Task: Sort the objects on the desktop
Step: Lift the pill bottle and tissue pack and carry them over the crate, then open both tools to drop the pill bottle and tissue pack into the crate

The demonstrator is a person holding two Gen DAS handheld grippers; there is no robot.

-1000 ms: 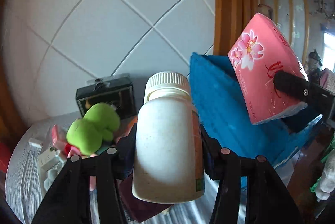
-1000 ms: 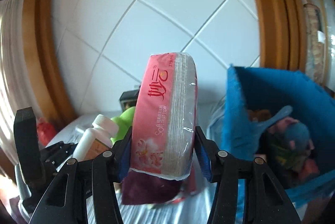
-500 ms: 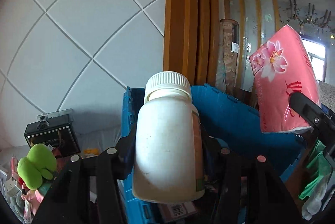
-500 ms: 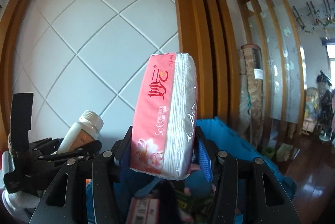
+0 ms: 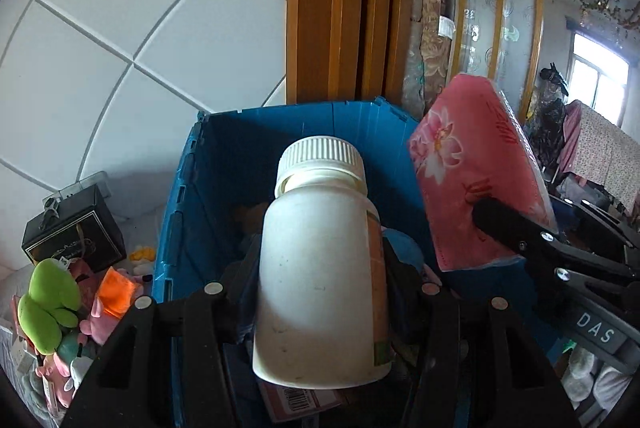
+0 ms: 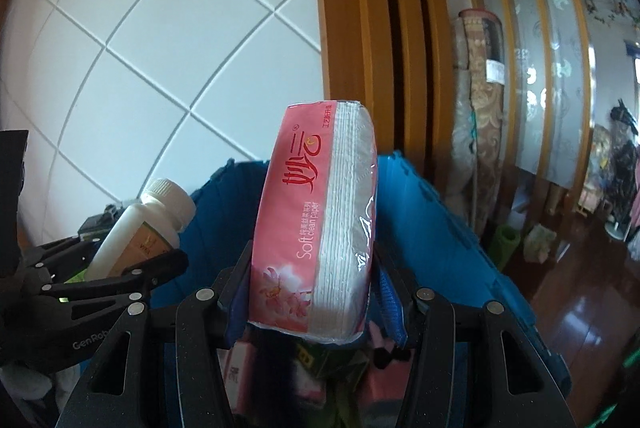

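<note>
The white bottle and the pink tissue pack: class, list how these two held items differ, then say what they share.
The bottle is a rigid white cylinder with a ribbed cap; the tissue pack is a soft pink wrapped block with red lettering. The bottle sits in the left tool, the tissue pack in the right tool. Both are gripped, held off the surface over the blue bin.

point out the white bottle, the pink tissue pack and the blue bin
white bottle (image 5: 320, 268), left wrist view, on its plain white body
pink tissue pack (image 6: 296, 228), right wrist view, on its pink printed face
blue bin (image 5: 248, 148), left wrist view, on its inner back wall
</note>
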